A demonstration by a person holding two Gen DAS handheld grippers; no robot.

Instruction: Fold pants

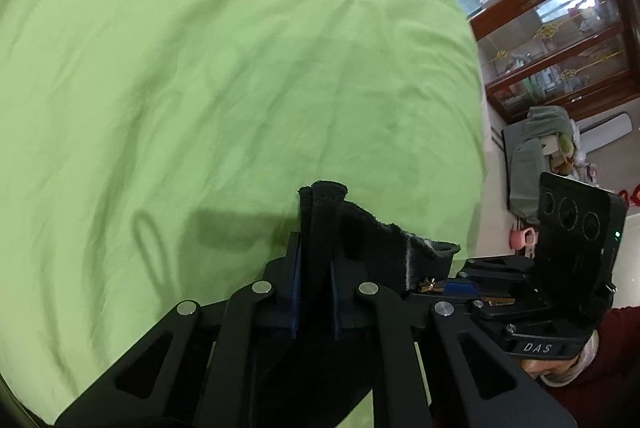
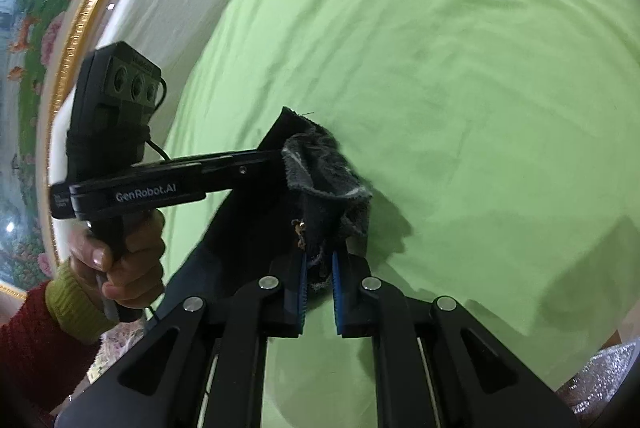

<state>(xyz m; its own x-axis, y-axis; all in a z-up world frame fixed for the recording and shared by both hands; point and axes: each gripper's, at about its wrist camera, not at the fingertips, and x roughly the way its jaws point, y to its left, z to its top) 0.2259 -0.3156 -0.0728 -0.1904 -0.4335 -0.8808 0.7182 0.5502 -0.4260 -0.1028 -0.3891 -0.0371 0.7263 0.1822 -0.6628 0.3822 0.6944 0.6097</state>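
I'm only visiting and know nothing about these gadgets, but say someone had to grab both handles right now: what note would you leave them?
Left gripper: fingers shut on a bunched edge of the dark pants.
Right gripper: fingers shut on the same pants, close beside the left one.
Where things are: the pants are lifted above the green sheet of the bed, the rest of the fabric hanging below the grippers.
Done: both grips taken on the fabric edge.
Left: lay the pants flat on the sheet and fold them; no fold can be seen yet.
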